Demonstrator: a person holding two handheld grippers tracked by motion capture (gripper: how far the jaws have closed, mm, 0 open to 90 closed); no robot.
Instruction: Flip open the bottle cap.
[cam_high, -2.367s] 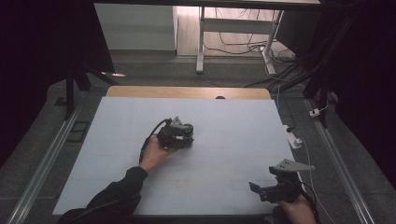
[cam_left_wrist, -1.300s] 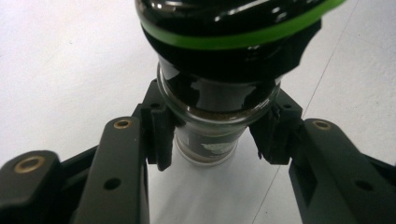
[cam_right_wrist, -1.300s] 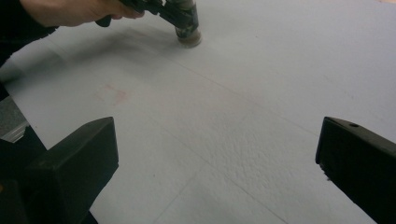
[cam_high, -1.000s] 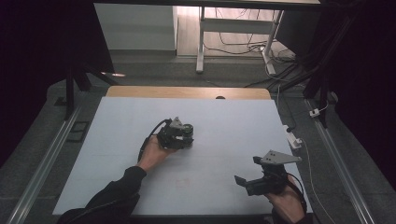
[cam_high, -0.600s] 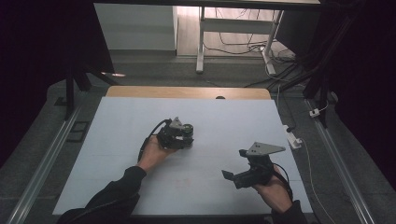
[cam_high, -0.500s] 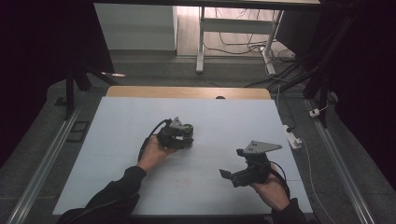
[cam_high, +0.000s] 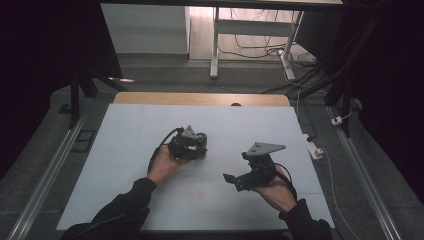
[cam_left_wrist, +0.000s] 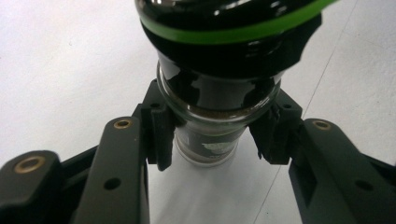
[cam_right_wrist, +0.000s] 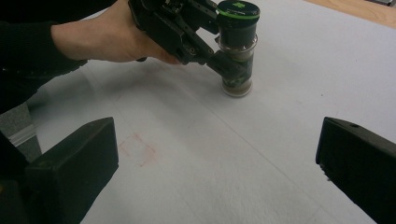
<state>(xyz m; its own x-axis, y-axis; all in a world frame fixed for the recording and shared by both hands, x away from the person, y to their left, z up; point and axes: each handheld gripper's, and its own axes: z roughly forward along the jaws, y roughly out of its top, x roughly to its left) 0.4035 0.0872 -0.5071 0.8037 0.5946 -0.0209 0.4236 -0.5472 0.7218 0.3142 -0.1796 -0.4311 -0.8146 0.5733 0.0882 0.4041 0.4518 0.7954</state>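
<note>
1. The left gripper (cam_high: 196, 146) sits near the middle of the white table (cam_high: 125, 135), held in the person's left hand (cam_high: 162, 165).
2. Its two black jaws are closed on a small glass jar (cam_left_wrist: 219, 93), one pad (cam_left_wrist: 161, 133) pressed to each side of the glass just under the lid.
3. The jar stands upright with its base on the table; it has a black lid with a green ring (cam_right_wrist: 238, 10), and brownish contents show through the glass near the bottom (cam_right_wrist: 236, 84).
4. In the right gripper view the left gripper (cam_right_wrist: 222, 63) reaches the jar from the side, low and close to level.
5. The right gripper (cam_high: 231, 180) is held in the right hand (cam_high: 277, 192) above the near right part of the table, well apart from the jar and pointed toward it.
6. Its jaws stand wide open with nothing between them; bare table shows in the gap.
7. A faint red square mark (cam_right_wrist: 137, 148) lies on the table in front of the right gripper.
</note>
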